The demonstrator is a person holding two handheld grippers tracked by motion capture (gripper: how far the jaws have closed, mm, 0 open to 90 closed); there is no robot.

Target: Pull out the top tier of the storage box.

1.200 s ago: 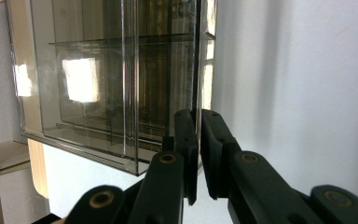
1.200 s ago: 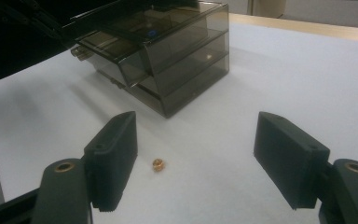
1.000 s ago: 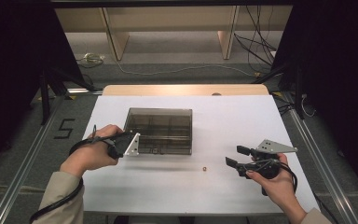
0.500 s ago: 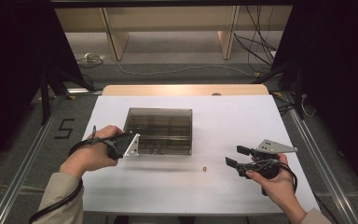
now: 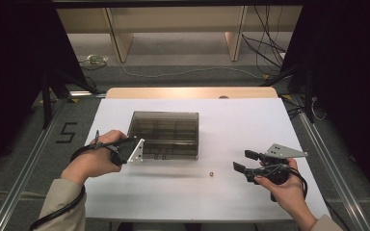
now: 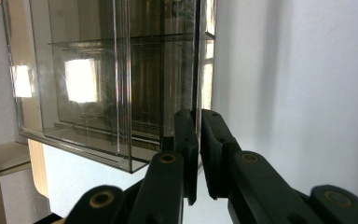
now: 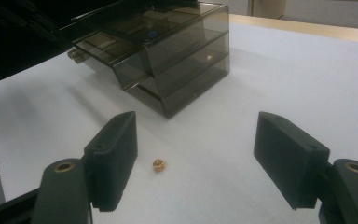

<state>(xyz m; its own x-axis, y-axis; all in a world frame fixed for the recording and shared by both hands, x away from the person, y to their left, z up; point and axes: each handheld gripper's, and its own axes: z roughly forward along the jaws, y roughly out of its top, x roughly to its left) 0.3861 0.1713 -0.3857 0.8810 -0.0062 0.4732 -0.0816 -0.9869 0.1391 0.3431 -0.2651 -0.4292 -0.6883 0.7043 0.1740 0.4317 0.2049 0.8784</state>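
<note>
A smoky transparent plastic box with inner compartments stands on the white table, left of the middle. At its near left corner, my left gripper is shut on a thin clear wall of the box. In the left gripper view, that panel's edge runs between the closed jaws of the left gripper. A tiny brass nut lies on the table in front of the box. My right gripper hovers to the nut's right, open and pointing left. The nut lies by the left jaw of the right gripper.
A wooden strip borders the table's far edge. Metal rails run along both sides. Cables lie on the floor beyond, between the wooden legs of a bench.
</note>
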